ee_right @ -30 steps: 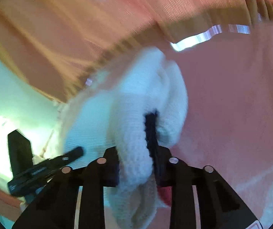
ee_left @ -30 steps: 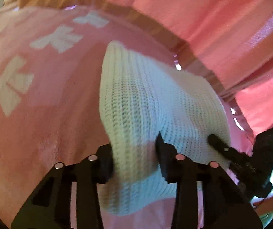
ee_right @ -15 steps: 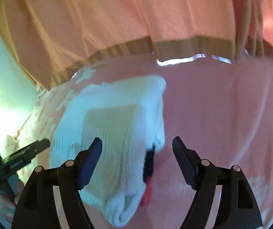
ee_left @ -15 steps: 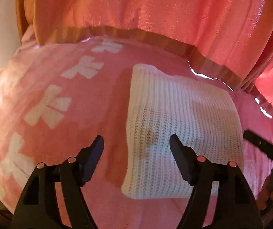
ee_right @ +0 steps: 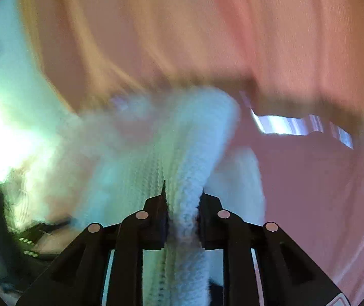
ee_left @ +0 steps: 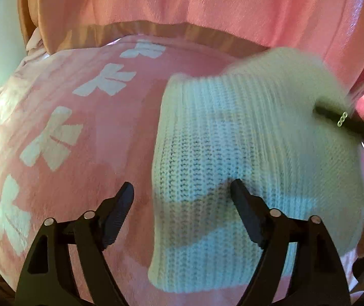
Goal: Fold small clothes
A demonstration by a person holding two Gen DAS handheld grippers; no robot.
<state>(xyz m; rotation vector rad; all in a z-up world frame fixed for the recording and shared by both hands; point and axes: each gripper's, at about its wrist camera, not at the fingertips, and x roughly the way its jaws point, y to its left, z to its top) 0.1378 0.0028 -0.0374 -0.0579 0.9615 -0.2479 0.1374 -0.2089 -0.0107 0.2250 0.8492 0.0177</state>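
A folded white knit garment [ee_left: 245, 158] lies on a pink blanket with white bow prints [ee_left: 54, 140]. My left gripper [ee_left: 182, 196] is open and empty, its right finger over the garment's near left part. The garment's far right corner is lifted and blurred. In the right wrist view my right gripper [ee_right: 182, 199] is shut on a thick fold of the white knit garment [ee_right: 189, 158] and holds it above the blanket. The right gripper also shows at the right edge of the left wrist view [ee_left: 345, 119].
A pink curtain with a tan band [ee_left: 207, 5] hangs behind the blanket. A pale wall [ee_right: 3, 63] is at the left in the right wrist view. The left gripper's black body [ee_right: 16, 234] shows at the lower left there.
Both grippers let go of the garment half a second ago. The right gripper has since shut on the garment's right edge and lifted it. The left gripper stays open and moved closer.
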